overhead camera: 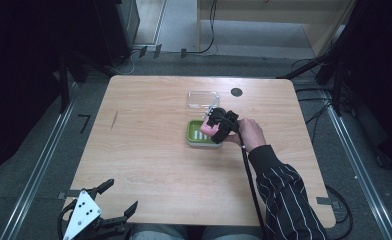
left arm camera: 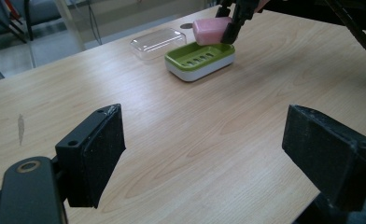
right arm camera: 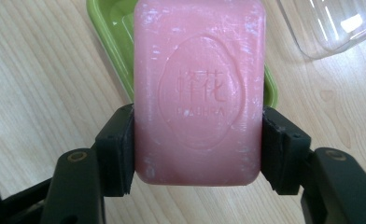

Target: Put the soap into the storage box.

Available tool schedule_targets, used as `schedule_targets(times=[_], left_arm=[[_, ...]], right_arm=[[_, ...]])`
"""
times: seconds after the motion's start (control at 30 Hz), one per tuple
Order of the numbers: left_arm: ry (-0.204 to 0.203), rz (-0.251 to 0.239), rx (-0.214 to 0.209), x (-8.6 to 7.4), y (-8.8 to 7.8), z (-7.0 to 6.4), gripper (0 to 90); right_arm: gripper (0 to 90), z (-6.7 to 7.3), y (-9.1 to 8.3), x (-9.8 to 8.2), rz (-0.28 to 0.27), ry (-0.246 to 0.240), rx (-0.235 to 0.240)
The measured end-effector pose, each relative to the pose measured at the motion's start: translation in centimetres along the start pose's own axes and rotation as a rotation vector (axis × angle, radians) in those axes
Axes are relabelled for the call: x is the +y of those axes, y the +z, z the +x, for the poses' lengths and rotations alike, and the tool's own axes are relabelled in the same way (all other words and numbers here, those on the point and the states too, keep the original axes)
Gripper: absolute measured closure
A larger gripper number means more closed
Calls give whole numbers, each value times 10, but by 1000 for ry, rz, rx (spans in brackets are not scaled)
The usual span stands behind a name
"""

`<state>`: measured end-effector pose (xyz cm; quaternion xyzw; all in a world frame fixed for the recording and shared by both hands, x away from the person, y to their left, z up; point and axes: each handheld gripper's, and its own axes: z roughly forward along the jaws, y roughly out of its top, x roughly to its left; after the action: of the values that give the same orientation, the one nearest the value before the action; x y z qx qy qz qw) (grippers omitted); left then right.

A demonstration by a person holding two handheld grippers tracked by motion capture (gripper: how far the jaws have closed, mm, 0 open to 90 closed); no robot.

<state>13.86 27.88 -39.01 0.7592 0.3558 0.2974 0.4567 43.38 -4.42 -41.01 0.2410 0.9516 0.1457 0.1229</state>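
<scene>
Pink rectangular soap bar [right arm camera: 199, 91] with an embossed oval stamp sits clamped by its long sides in the right tool [right arm camera: 199, 149], held just above the green slotted plastic soap dish [overhead camera: 202, 133] at the surface's [overhead camera: 149, 150] centre. Its clear plastic lid [overhead camera: 203, 99] lies at 12 o'clock from the dish. At 7 o'clock, the left tool [overhead camera: 120, 197] hangs wide open, holding nothing, partly cut off by the frame.

sleeve [overhead camera: 284, 192]: dark, thin white stripes | tools: black | left tool [overhead camera: 118, 198]: grey triangular plate

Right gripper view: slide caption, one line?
Right gripper clamps a pink soap bar above the green soap dish, clear lid beside.
</scene>
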Motion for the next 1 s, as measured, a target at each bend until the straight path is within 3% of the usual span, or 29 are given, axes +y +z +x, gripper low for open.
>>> schedule_targets(times=[1.0], left_arm=[[0, 2, 3, 0, 0, 0, 140]], right_arm=[[386, -7, 25, 12, -39, 48, 22]])
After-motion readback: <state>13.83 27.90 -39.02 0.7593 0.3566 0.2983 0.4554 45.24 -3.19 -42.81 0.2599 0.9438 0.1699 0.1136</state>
